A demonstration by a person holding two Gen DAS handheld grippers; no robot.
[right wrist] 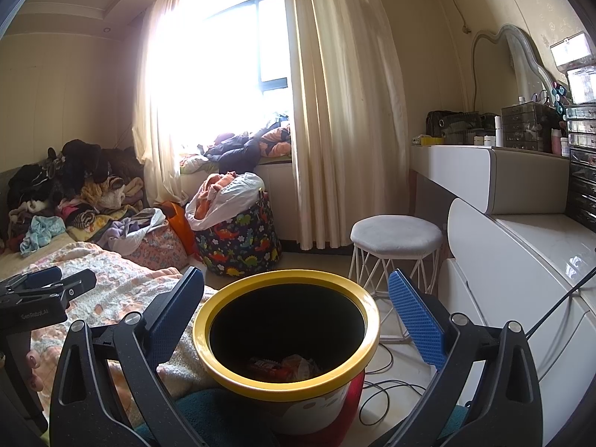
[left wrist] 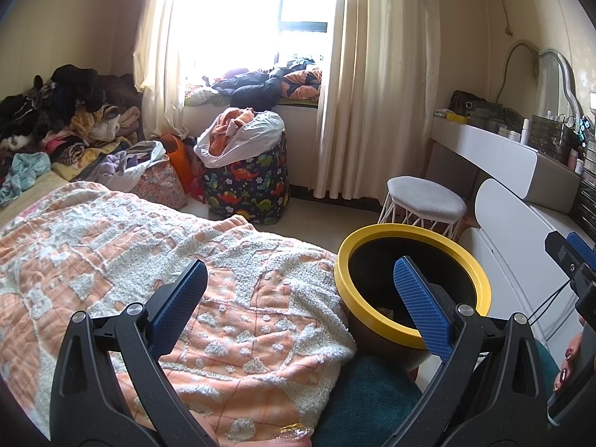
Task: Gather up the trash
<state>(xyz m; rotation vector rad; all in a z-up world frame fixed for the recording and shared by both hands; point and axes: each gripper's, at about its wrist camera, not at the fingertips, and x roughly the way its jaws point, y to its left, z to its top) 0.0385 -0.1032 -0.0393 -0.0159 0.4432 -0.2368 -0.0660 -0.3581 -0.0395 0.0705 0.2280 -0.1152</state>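
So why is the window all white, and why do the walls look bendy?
In both wrist views the window is overexposed: daylight washes the glass out to white, hiding outside. The fisheye lenses bow straight edges, like the curtain in the right wrist view. Inside the bin it is shadowed, so the trash looks dim.

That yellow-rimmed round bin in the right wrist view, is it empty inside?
No. The yellow-rimmed round bin already holds crumpled wrappers at its dark bottom, red and pale ones.
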